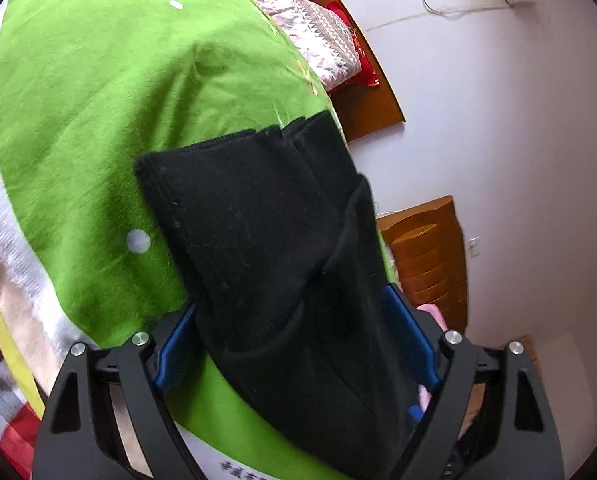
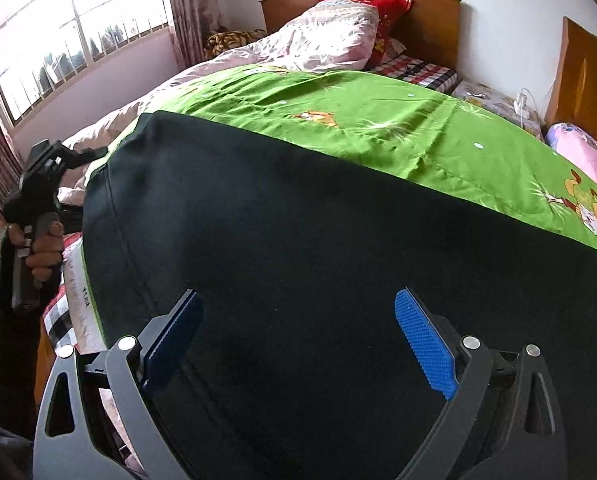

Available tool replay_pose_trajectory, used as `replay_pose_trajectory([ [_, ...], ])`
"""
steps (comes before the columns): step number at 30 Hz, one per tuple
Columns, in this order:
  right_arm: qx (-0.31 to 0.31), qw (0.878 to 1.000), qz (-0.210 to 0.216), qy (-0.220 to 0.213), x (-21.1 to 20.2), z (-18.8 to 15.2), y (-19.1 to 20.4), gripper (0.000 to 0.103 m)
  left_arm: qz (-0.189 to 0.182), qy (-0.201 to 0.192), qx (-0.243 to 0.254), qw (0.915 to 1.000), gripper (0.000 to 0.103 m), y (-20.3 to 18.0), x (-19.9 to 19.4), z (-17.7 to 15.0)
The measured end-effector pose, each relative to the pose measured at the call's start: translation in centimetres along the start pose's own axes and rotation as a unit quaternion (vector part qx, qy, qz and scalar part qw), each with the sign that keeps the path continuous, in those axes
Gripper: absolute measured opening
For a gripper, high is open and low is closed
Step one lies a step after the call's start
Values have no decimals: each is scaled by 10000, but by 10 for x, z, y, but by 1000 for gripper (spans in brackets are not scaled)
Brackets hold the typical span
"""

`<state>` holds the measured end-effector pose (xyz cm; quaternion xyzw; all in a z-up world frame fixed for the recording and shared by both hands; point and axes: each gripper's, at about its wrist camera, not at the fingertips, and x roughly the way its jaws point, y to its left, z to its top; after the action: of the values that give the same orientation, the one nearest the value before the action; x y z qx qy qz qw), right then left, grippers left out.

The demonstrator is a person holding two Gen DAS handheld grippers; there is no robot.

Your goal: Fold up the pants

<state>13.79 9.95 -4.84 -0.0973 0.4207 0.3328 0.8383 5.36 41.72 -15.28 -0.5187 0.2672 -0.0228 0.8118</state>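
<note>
The black pants [image 1: 258,220] lie folded on the green bedsheet [image 1: 78,120]. One thick fold rises into my left gripper [image 1: 290,304] and fills the gap between its blue pads [image 1: 176,344], which are shut on it. In the right wrist view the pants [image 2: 318,240] spread wide and flat across the sheet [image 2: 378,120]. My right gripper [image 2: 298,296] hovers over them, open, with its blue pads [image 2: 424,344] wide apart and pressing nothing. A hand holds the left gripper [image 2: 86,156] at the pants' far left corner.
A pink quilt [image 2: 318,44] and a red pillow [image 2: 382,12] lie against the wooden headboard [image 2: 430,28]. A window [image 2: 70,40] is at the left. A wooden nightstand [image 1: 430,256] stands by the white wall, beside the bed's edge.
</note>
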Motion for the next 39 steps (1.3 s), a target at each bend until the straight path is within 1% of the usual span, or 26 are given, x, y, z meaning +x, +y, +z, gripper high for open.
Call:
replay_pose_trajectory([
  [2, -87, 9997, 211, -41, -2, 12, 7, 94, -52, -100, 13, 9999, 96, -6, 3, -5],
  [4, -285, 9989, 343, -162, -4, 31, 20, 94, -10, -130, 26, 9999, 97, -7, 3, -4],
  [5, -486, 9978, 408, -191, -2, 43, 28, 94, 125, -138, 108, 9998, 87, -11, 3, -5],
  [6, -665, 9966, 477, -134, 3, 50, 34, 94, 507, -192, 197, 9983, 73, -16, 1, -10],
  [7, -928, 9938, 600, 120, 15, 59, 41, 94, 817, -194, 281, 9961, 43, -15, 2, -3],
  [8, -1122, 9908, 656, 373, 26, 63, 45, 94, 892, -164, 401, 9951, 35, -20, 1, -7],
  [10, -1463, 9832, 711, 826, 45, 64, 52, 94, 840, -292, 613, 9942, 28, -33, -11, -12],
  [12, -1661, 9784, 738, 987, 56, 62, 55, 94, 1009, -471, 1065, 9881, 27, -57, -25, -20],
  [14, -1944, 9709, 711, 1205, 73, 56, 59, 99, 1152, -655, 1606, 9781, 26, -93, -30, -29],
  [15, -2086, 9696, 765, 1022, 76, 54, 60, 99, 1178, -721, 1883, 9724, 26, -112, -29, -34],
  [18, -1957, 9723, 808, 984, 80, 55, 58, 99, 1152, -849, 2816, 9488, 26, -175, -25, -55],
  [19, -1931, 9736, 755, 958, 81, 53, 59, 99, 1118, -855, 3191, 9372, 26, -205, -18, -64],
  [22, -1445, 9834, 775, 775, 63, 51, 45, 98, 978, -812, 3845, 9143, 26, -258, -7, -96],
  [23, -1087, 9891, 817, 565, 47, 50, 31, 98, 985, -792, 4028, 9065, 26, -270, -4, -107],
  [24, -597, 9945, 847, 130, 18, 44, 9, 98, 1061, -773, 4310, 8928, 26, -285, 3, -126],
  [26, 103, 9969, 621, -481, -24, 29, -30, 98, 1133, -647, 4695, 8732, 26, -301, 18, -155],
  [27, 466, 9955, 427, -702, -44, 19, -52, 98, 1165, -582, 4861, 8641, 26, -304, 26, -169],
  [28, 910, 9916, 129, -905, -69, 5, -81, 98, 1209, -469, 5151, 8473, 26, -311, 40, -196],
  [30, 1448, 9819, -315, -1180, -104, -20, -117, 98, 1190, -240, 5454, 8294, 27, -312, 60, -234],
  [31, 1699, 9750, -476, -1352, -126, -37, -135, 98, 1160, -35, 5654, 8166, 29, -311, 77, -259],
  [32, 1850, 9702, -558, -1461, -140, -50, -146, 98, 1149, 193, 5861, 8018, 33, -309, 95, -284],
  [33, 1993, 9654, -642, -1557, -152, -62, -156, 98, 1144, 362, 5988, 7918, 37, -304, 106, -298],
  [35, 2231, 9574, -785, -1656, -171, -86, -170, 98, 957, 1027, 6265, 7667, 61, -289, 132, -342],
  [36, 2286, 9559, -818, -1654, -176, -95, -174, 98, 961, 1124, 6432, 7513, 66, -281, 135, -360],
  [37, 2319, 9550, -868, -1635, -180, -104, -176, 98, 1000, 865, 6667, 7335, 79, -278, 130, -370],
  [39, 2342, 9547, -907, -1599, -179, -114, -176, 98, 751, 801, 6890, 7164, 82, -275, 109, -376],
])
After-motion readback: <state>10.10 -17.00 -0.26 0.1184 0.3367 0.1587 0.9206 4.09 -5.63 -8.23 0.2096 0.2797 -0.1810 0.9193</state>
